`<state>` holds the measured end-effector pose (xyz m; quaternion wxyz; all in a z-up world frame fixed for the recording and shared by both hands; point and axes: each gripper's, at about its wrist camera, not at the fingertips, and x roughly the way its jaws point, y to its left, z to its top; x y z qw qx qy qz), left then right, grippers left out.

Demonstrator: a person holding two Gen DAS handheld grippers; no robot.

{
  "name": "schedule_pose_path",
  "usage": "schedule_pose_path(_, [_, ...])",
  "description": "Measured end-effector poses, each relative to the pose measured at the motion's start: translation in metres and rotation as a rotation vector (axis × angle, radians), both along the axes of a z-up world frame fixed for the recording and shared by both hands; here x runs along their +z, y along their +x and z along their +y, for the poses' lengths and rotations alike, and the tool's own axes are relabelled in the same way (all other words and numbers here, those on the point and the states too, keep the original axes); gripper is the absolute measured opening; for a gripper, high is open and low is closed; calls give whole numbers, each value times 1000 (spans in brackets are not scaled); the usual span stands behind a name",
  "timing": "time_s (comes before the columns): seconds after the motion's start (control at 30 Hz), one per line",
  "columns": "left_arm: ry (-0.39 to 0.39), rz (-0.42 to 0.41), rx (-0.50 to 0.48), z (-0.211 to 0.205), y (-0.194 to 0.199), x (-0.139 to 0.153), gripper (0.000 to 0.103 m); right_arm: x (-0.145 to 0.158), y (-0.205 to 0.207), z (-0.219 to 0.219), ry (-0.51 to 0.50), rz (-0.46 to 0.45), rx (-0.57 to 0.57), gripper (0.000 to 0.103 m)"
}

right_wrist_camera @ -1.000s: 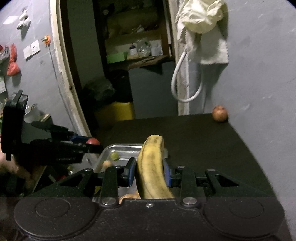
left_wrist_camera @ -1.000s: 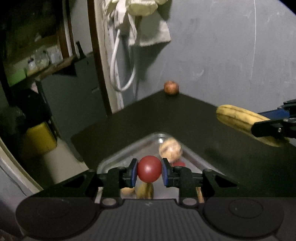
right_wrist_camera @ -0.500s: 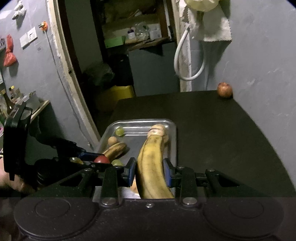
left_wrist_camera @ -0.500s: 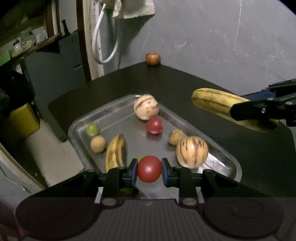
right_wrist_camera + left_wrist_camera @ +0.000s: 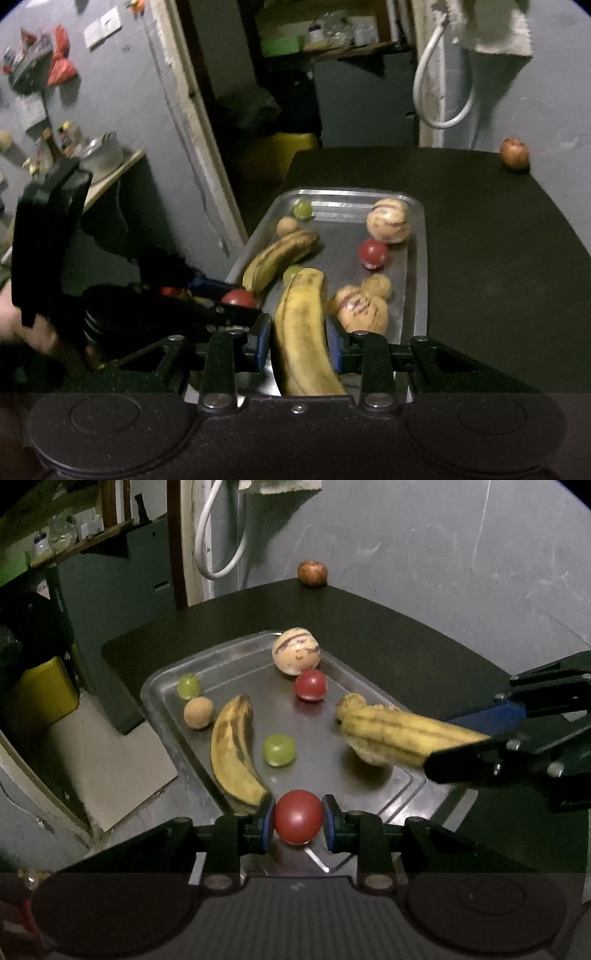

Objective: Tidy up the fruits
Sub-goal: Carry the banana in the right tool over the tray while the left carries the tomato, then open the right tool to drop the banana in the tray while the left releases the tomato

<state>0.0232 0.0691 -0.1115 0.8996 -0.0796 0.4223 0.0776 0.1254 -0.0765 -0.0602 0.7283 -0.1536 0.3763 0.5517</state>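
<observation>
From the left wrist camera, the left gripper [image 5: 298,822] clamps a red tomato [image 5: 297,822] between its blue pads, poised over the near edge of a steel tray [image 5: 166,679] on a dark table [image 5: 406,635]. In the tray lie a spotted banana [image 5: 234,749], two green grapes, one by the far left corner [image 5: 188,685] and one mid-tray [image 5: 279,750], a small tan fruit [image 5: 198,713], a second tomato [image 5: 310,685] and a striped pale melon [image 5: 295,655] at the far end. The right gripper [image 5: 458,755] enters from the right, closed on a held banana [image 5: 399,734] that reaches over the tray's right side. A reddish apple [image 5: 312,573] sits alone at the table's far edge by the wall.

From the right wrist camera, the right gripper [image 5: 298,341] pinches the held banana [image 5: 303,328] tight, its tip over the tray [image 5: 419,258]. Beside it rest another striped melon [image 5: 360,310] touching a small round fruit [image 5: 376,286]. The left gripper [image 5: 236,301], with its tomato [image 5: 238,297], hovers at the tray's left rim; the apple [image 5: 514,153] stays far right
</observation>
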Motion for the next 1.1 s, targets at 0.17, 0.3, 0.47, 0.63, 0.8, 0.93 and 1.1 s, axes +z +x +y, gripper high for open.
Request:
schedule_pose_path(0.17, [-7, 19, 3, 1, 0, -5, 29, -17, -4, 2, -62, -25, 67, 33])
schedule_pose_path(0.3, [-13, 26, 5, 3, 0, -8, 29, -29, -4, 6, -88, -28, 88, 33])
schedule_pose_path(0.47, [-35, 30, 13, 5, 1, -11, 29, -33, -1, 15, -82, -43, 100, 33])
schedule_pose_path(0.63, [-39, 30, 15, 6, 6, -15, 30, -42, -1, 22, -117, -66, 128, 33])
schedule_pose_path(0.8, [-42, 24, 17, 5, 7, -14, 31, -43, 2, 27, -127, -68, 132, 34])
schedule_pose_path(0.93, [-50, 19, 21, 5, 7, -12, 34, -41, 4, 26, -125, -66, 125, 38])
schedule_pose_path(1.1, [-56, 1, 29, 6, 5, -5, 46, -36, 5, 21, -122, -65, 120, 44])
